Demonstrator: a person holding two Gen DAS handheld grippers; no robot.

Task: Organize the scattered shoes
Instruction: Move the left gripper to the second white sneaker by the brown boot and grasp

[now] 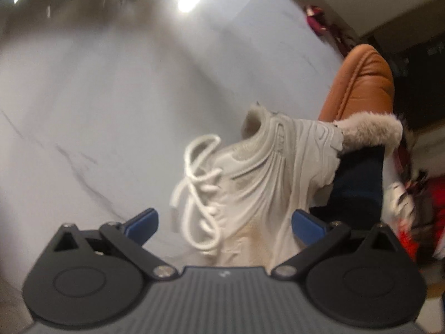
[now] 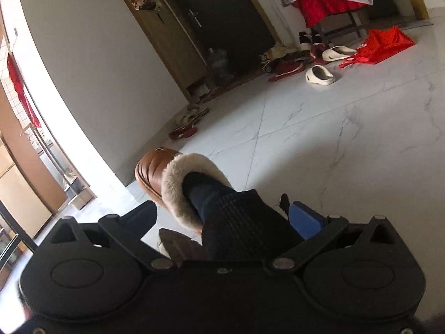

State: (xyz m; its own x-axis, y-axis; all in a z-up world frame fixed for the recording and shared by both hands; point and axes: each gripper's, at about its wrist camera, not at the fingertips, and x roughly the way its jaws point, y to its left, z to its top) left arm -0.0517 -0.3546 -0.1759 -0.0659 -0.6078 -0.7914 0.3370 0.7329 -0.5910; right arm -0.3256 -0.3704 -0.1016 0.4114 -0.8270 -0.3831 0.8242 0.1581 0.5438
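Note:
In the left wrist view a white lace-up sneaker (image 1: pixel 258 172) lies between the blue pads of my left gripper (image 1: pixel 225 222), toe toward the camera. The jaws stand wide apart; the left pad is clear of the laces and the right pad sits beside the sole. My right gripper (image 2: pixel 224 218) is open too, held above a person's dark trouser leg (image 2: pixel 239 222). That foot wears a brown fur-lined slipper (image 2: pixel 155 167), also seen as the brown slipper (image 1: pixel 361 83). A bit of the pale sneaker (image 2: pixel 178 245) shows under the right gripper.
Marble floor tiles (image 2: pixel 333 139) stretch ahead. By the dark door (image 2: pixel 222 14) lie white clogs (image 2: pixel 319 75), red slippers (image 2: pixel 283 68) and a red bag (image 2: pixel 383 44). A red slipper (image 2: pixel 182 133) and beige sandals (image 2: pixel 192 114) sit by the wall. A chair with red cloth (image 2: pixel 325 2) stands behind.

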